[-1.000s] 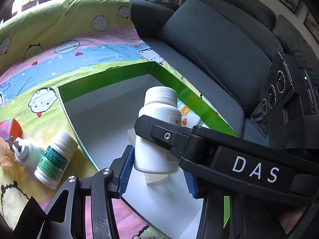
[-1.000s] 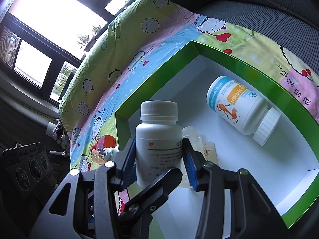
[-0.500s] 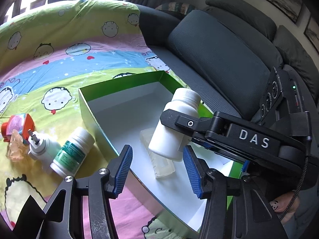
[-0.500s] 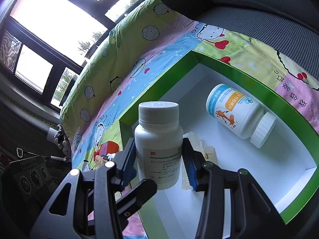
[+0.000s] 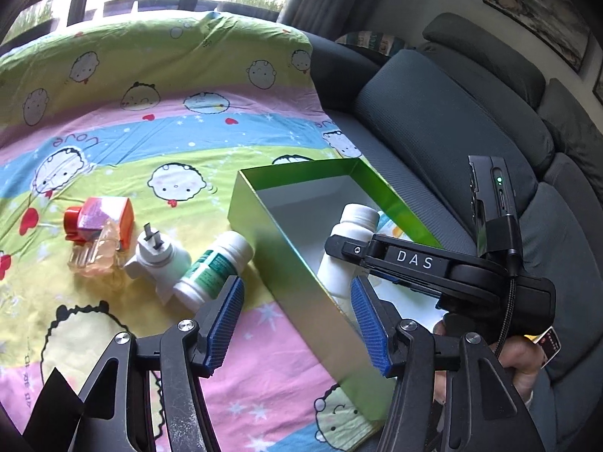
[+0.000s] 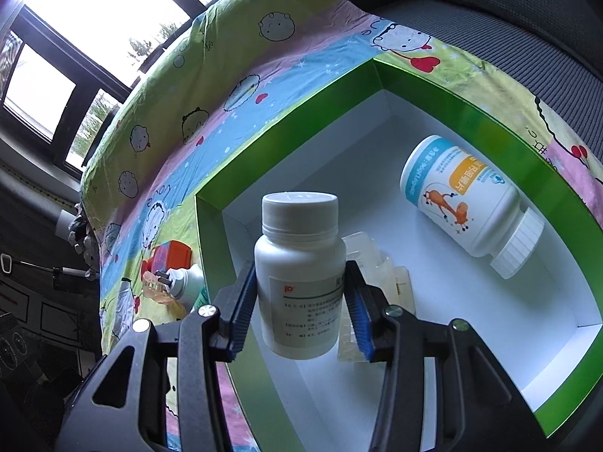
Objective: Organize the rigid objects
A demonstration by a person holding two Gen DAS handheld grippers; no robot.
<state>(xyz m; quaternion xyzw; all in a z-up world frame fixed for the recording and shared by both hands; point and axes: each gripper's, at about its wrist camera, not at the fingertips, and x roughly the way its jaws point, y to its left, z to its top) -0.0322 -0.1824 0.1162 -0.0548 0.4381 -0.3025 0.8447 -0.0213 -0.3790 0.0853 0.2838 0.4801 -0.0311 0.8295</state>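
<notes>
Box (image 5: 290,260) on blanket (image 5: 150,120); labelled bottle (image 6: 467,203) lying inside; small bottle (image 5: 213,265), plug (image 5: 156,258) left of box.

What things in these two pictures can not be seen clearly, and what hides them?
- Clear plastic piece, right wrist view: mostly behind the white bottle and right gripper; shape unclear.
- Bottle label text: too small.
- Giraffe-label bottle, left wrist view: only a sliver shows behind the right gripper's arm.
- Green-label bottle: lower end hidden by a left gripper finger.

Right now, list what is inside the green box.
Inside the green box lies a bottle with a giraffe label, on its side. A clear plastic piece sits on the floor, partly hidden behind the white bottle that the right hand-held gripper holds above it.
</notes>
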